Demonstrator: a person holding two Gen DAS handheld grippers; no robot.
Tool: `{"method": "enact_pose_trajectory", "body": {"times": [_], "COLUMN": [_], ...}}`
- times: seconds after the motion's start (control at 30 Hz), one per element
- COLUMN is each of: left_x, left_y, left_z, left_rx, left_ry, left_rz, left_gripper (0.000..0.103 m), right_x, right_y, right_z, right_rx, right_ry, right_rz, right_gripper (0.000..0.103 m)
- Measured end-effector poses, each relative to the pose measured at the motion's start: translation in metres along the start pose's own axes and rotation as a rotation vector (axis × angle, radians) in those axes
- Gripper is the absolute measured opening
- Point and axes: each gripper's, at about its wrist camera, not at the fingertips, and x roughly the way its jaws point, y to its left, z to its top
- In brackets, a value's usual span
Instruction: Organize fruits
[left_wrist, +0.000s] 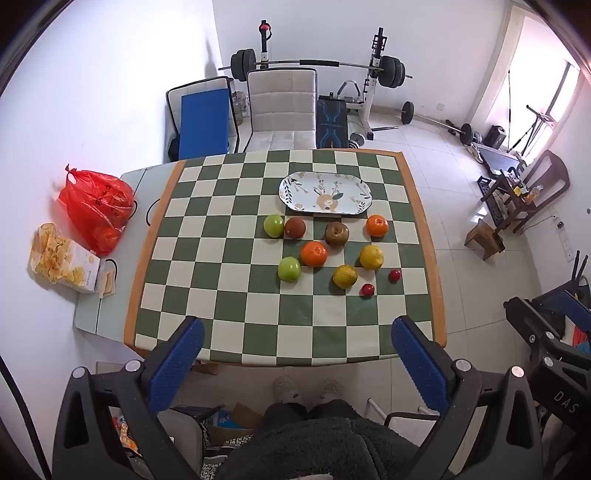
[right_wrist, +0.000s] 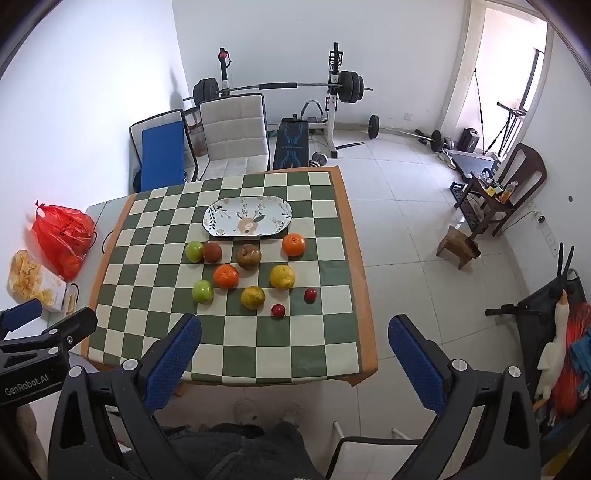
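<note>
Ten loose fruits sit at the middle of the left wrist frame on my checkered green-and-cream bench, just below the empty white oval platter with floral print. Two green apples, two bright oranges, two yellow citrus fruits, two brown round fruits and two small red fruits lie scattered, none touching the platter. I judge the platter is their destination, so nothing is sorted yet. My left claw hangs wide open and empty above the bench's near edge; my right claw likewise gapes, holding nothing, both poised high to survey before reaching.
</note>
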Motion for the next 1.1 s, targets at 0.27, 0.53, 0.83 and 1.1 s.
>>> {"method": "enact_pose_trajectory", "body": {"times": [0.27,0.53,0.83,1.1], "left_x": [-0.0003,-0.0002,0.0000,0.0003], "left_y": [0.0011,0.0009,0.0008,0.0008], "left_z": [0.0001,0.0000,0.0003,0.0001], "left_rx": [-0.005,-0.005,-0.002,-0.004], "left_ry": [-0.004,-0.004,-0.007,-0.013], "left_rz": [0.003,0.001,0.000,-0.001], "left_gripper": [0.103,0.103,0.103,0.103], "right_x": [-0.0010,-0.0022,-0.0033,-0.0048], "right_y": [-0.0005,0.0003,-0.0002,-0.0009], "right_z": [0.0010,0.0002,0.0001,-0.0007], "right_rx": [-0.001,-0.002,0.000,-0.001], "right_ry": [0.002,-0.001,-0.003,-0.007], "right_rz": [-0.001,-0.003,-0.002,0.002], "right_gripper": [0.103,0.103,0.103,0.103]}}
